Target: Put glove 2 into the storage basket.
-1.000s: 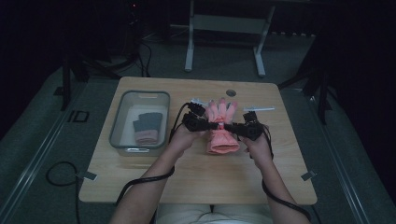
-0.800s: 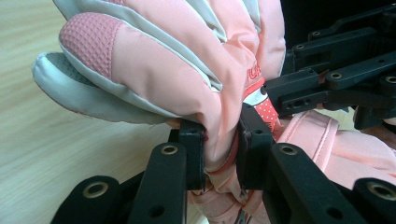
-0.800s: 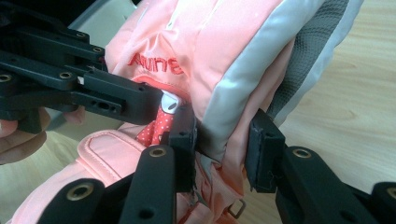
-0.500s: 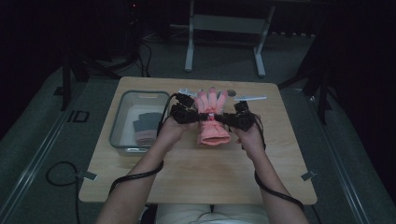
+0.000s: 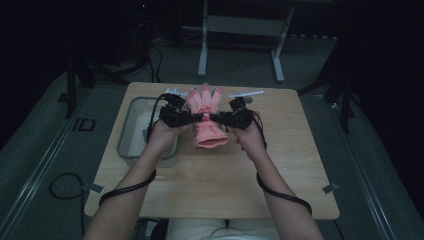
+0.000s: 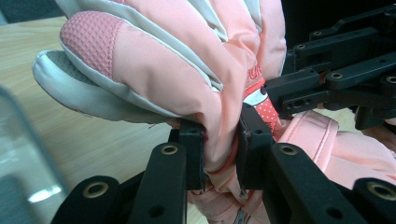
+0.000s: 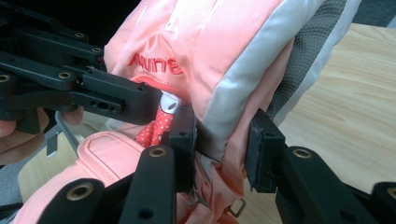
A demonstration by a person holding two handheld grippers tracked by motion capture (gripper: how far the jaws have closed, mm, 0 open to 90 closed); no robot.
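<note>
Pink glove (image 5: 206, 117), held at frame centre above table (image 5: 210, 175).
Left gripper (image 5: 196, 118) and right gripper (image 5: 212, 119): jaws each clamped on its fabric.

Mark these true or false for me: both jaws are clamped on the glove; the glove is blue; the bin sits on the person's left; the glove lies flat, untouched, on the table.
1. Both the left gripper and right gripper pinch the glove: true.
2. The glove is blue: false, it is pink with grey trim.
3. The bin sits on the person's left: true.
4. The glove lies untouched: false, both grippers hold it.
</note>
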